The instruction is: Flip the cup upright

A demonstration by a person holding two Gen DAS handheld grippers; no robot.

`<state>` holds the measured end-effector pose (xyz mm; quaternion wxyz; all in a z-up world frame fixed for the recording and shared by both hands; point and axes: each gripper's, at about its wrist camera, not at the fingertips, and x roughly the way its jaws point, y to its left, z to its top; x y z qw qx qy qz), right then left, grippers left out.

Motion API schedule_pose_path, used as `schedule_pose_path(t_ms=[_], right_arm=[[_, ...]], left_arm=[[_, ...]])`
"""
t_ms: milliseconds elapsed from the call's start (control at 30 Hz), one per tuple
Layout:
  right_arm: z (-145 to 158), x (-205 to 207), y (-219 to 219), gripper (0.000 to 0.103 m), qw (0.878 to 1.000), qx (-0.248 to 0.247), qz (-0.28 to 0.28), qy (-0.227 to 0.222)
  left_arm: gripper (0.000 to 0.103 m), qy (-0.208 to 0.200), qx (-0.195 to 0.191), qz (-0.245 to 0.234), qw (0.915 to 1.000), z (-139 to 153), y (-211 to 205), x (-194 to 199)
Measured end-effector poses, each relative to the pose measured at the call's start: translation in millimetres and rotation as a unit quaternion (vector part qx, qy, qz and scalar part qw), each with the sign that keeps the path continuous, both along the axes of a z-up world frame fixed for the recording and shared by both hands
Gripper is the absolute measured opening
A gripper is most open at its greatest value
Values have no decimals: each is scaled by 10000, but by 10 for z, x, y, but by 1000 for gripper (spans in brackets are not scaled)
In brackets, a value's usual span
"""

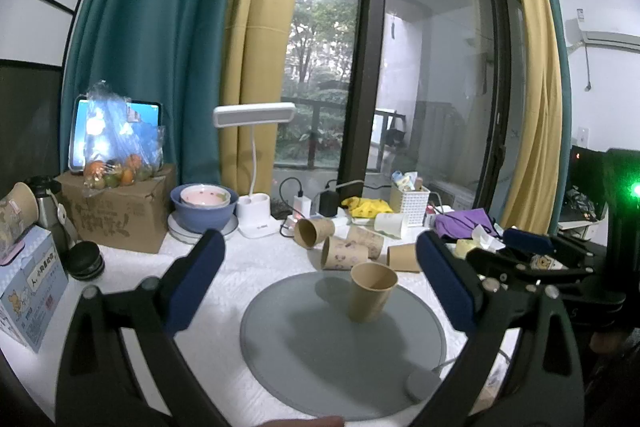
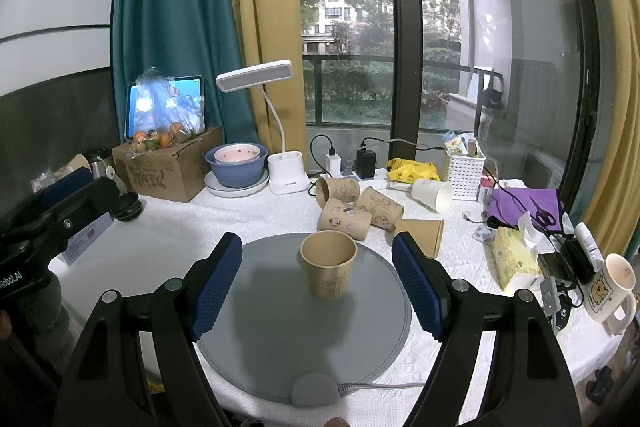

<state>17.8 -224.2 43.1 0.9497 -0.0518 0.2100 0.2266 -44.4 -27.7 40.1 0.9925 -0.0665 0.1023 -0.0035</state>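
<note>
A brown paper cup (image 2: 329, 263) stands upright, mouth up, on the round grey mat (image 2: 280, 339). It also shows in the left wrist view (image 1: 371, 290) on the mat (image 1: 320, 351). My right gripper (image 2: 318, 281) is open and empty, its blue pads on either side of the cup and a little short of it. My left gripper (image 1: 320, 281) is open and empty, the cup between its pads but further off. The right gripper also shows at the right of the left wrist view (image 1: 532, 251).
Several paper cups lie on their sides behind the mat (image 2: 360, 207). A white desk lamp (image 2: 286, 175), stacked bowls (image 2: 237, 167), a cardboard box (image 2: 168, 163), a white basket (image 2: 466, 171), a tissue pack (image 2: 514, 257) and a bear mug (image 2: 612, 287) ring the white tablecloth.
</note>
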Motion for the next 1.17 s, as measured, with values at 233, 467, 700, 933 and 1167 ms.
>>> schedule_pose_path(t_ms=[233,467,700,933,1167], right_arm=[[-2,-6,9,80,10000,-1,2,1],[0,-5,9,80,10000,0,-3,1],[2,-2,0,80,10000,0,4,2],[3,-9,6,80,10000,-7,2,-5],[0,-3,6,80,10000,3,0,-1]], left_arm=[[97,-17,7,11,10000,-16,-5,-6],[97,-17,3,9,10000,-11,-1,-5],[97,-8,-1,6,10000,-16,-3,-8],[97,27,-22,-6,10000,-25,-11,-21],[97,-96,45,63,9999,-6,-23,-49]])
